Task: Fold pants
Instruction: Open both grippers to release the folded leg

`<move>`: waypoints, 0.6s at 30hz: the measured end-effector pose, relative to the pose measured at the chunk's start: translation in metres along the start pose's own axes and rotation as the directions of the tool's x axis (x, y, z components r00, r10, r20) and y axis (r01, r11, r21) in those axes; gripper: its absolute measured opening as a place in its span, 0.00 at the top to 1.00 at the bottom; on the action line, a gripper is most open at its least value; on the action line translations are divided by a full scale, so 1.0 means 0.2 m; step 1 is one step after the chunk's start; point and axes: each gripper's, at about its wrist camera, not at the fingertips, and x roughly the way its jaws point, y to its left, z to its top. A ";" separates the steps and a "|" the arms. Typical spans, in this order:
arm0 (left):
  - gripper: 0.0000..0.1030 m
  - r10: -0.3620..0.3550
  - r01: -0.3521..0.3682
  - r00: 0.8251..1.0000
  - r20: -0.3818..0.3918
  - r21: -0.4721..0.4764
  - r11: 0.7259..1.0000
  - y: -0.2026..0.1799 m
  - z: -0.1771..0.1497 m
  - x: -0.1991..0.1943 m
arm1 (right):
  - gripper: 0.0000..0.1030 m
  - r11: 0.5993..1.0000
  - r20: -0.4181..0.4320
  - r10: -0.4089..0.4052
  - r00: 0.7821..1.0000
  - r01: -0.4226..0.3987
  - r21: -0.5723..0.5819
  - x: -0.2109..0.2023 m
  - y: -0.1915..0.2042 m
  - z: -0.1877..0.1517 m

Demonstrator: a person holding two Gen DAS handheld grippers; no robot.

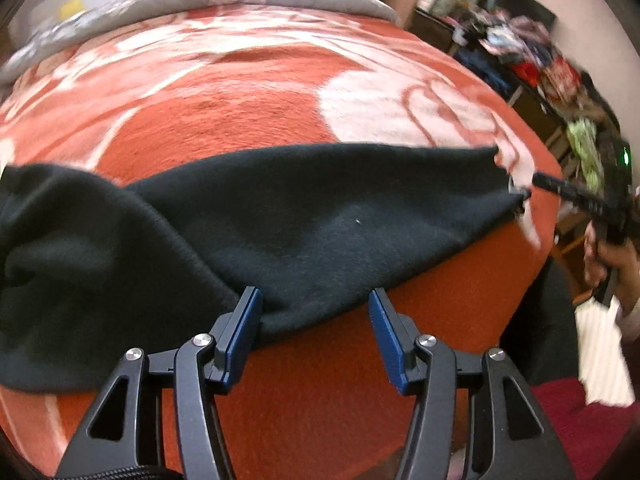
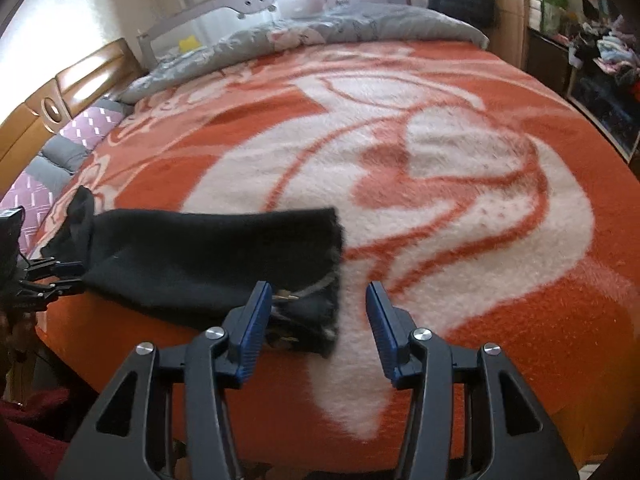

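Black pants (image 1: 280,224) lie folded lengthwise across the near part of an orange and white blanket (image 1: 240,100). My left gripper (image 1: 316,300) is open, its fingers straddling the pants' near edge without holding it. In the right wrist view the pants (image 2: 200,256) lie left of centre, with the waistband end nearest me. My right gripper (image 2: 318,294) is open, its left finger (image 2: 256,308) beside the waistband corner and its right finger over the blanket (image 2: 480,200). Each gripper shows in the other's view, the right one (image 1: 532,188) at the pants' far end and the left one (image 2: 60,276) at the other end.
A grey duvet (image 2: 320,28) lies bunched at the head of the bed, by a wooden headboard (image 2: 60,92). Shelves with piled clothes (image 1: 532,60) stand along the bed's right side. The bed edge runs just below both grippers.
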 end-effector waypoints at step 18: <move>0.31 0.269 -0.306 0.952 -0.150 -0.369 0.878 0.53 0.21 -0.09 | 0.51 0.940 -0.080 0.329 0.941 -0.334 -0.067 0.31 0.67 0.08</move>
